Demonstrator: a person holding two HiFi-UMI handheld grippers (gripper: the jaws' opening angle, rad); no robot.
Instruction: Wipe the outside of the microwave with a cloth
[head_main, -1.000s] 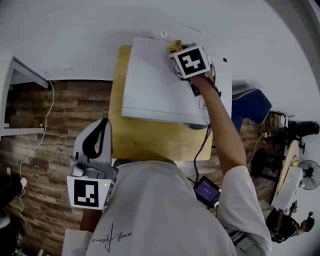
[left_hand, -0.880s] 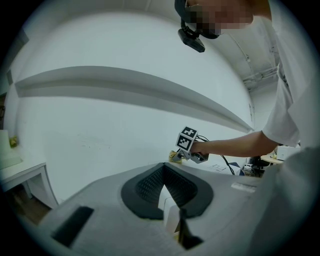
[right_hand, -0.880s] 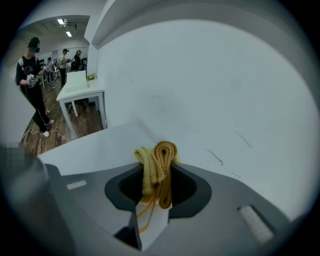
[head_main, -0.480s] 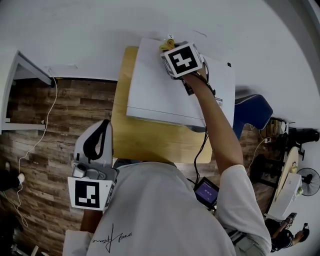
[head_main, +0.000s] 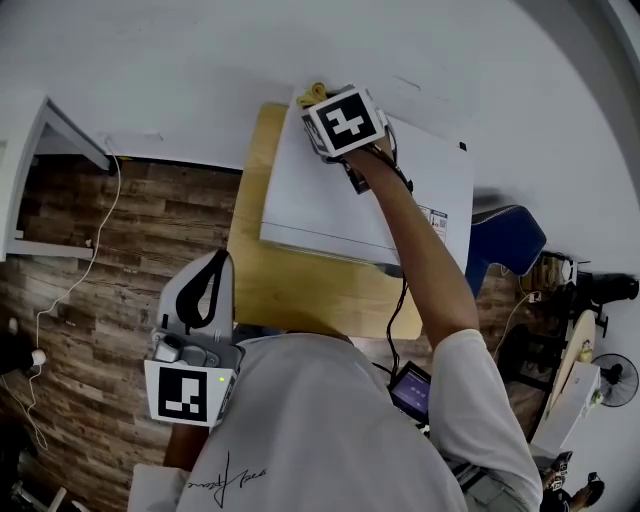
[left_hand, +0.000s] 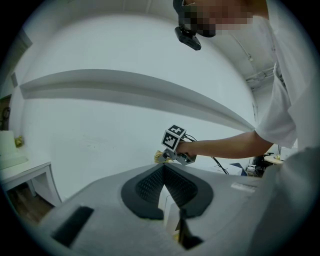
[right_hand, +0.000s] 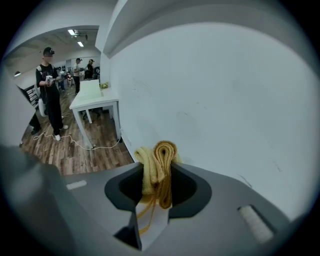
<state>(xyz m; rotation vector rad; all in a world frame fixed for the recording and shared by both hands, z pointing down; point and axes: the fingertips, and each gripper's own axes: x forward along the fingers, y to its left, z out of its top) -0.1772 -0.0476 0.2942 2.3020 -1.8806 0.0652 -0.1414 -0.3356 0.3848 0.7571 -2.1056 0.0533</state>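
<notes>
Most of the wiping seems left: the right gripper (head_main: 320, 103), jaws clamped on the yellow cloth (right_hand: 160, 172), presses at the far corner of the microwave (head_main: 330, 200), while the left gripper (left_hand: 164, 174) hangs idle, jaws together.

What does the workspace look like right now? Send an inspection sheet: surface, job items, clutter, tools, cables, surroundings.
Surface: wooden table against the white wall, carrying the microwave.
Job's things: white microwave seen from above; yellow cloth at its far corner by the wall.
Clutter: nothing seen.
Tools: right tool shut on the cloth, over the microwave top; left tool shut, nothing between its jaws, low by the person's torso.
Cables: black cable runs down from the right arm toward a small screen device; white cable lies on the floor.
Surroundings: wood floor, blue chair, white side table, people standing in the distance.
</notes>
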